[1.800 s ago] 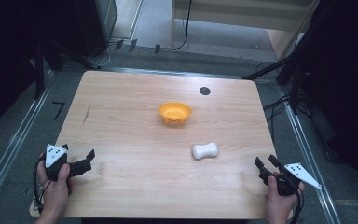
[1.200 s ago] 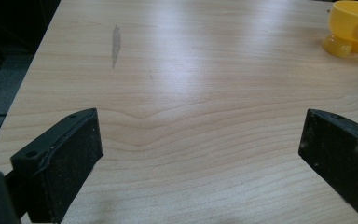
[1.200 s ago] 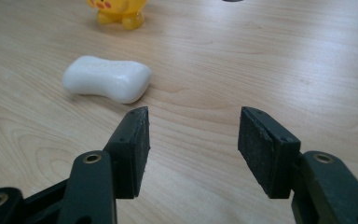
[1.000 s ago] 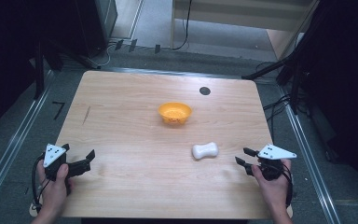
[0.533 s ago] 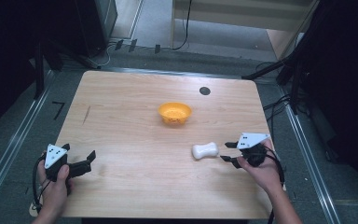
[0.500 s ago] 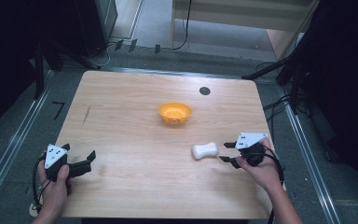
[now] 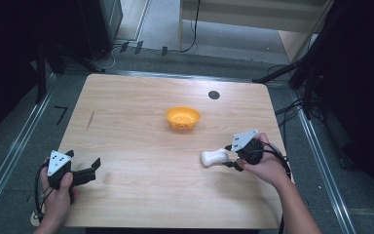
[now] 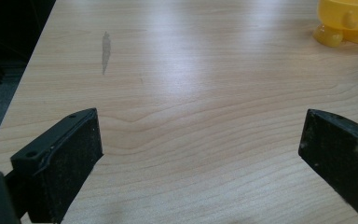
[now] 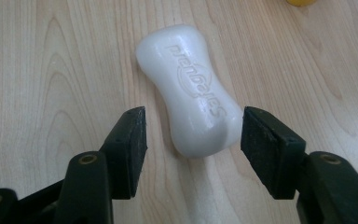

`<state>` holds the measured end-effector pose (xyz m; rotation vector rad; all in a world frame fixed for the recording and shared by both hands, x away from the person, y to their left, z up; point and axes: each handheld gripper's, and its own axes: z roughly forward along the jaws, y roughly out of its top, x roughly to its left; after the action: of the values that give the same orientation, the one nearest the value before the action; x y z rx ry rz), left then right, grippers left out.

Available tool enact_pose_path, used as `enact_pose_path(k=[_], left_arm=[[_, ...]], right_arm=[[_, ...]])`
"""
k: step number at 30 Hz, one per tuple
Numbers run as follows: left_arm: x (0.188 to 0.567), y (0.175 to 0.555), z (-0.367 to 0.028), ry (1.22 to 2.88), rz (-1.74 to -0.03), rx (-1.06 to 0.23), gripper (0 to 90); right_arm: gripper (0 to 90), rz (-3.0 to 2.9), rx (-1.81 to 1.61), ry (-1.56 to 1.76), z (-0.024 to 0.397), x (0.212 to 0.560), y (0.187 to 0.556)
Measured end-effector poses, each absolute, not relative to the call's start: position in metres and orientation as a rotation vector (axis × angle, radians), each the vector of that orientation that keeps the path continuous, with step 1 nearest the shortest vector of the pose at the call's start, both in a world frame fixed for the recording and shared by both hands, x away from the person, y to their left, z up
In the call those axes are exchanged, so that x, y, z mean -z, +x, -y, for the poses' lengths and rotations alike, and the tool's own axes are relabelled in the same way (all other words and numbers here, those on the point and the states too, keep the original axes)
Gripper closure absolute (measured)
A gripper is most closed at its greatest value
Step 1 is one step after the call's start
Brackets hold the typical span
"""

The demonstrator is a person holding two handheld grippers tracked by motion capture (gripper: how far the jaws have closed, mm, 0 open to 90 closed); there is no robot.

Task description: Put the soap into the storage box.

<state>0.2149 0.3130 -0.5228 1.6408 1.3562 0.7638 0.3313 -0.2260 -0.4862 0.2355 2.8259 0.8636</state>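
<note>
Right gripper (image 9: 193,135) jaws, just opening, straddled our white soap bar's (image 9: 193,88) near end untouching; closing there, we judged, risked it squirting away

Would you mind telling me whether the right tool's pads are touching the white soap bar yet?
Apart. In the right gripper view, the right tool straddles the near end of the soap bar, with bare wood showing between the left pad and the bar.

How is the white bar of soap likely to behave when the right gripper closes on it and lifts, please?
The soap bar looks solid, so probably stiff. Its smooth, rounded, waisted shape could let it slip or twist between the pads. Lying flat on the table, it seems unlikely to roll.
</note>
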Motion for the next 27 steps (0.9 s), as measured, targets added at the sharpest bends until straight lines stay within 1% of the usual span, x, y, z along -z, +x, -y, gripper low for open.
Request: enact_pose_path(k=[1,2,21,27], left_arm=[[0.523,0.215,-0.313,1.641,-1.356,-0.764,0.0],[0.523,0.215,-0.313,1.642,-1.355,-0.762,0.0],[0.523,0.216,-0.312,1.665,-1.343,-0.752,0.0],[0.523,0.216,-0.312,1.666,-1.342,-0.749,0.0]], right_arm=[[42.2,-2.826,-0.864,0.236,0.226,0.486,0.331],[40.3,-2.842,-0.867,0.225,0.224,0.485,0.336],[39.6,-2.966,-0.734,0.099,0.194,0.484,0.358],[38.9,-3.009,-0.65,0.07,0.184,0.49,0.361]])
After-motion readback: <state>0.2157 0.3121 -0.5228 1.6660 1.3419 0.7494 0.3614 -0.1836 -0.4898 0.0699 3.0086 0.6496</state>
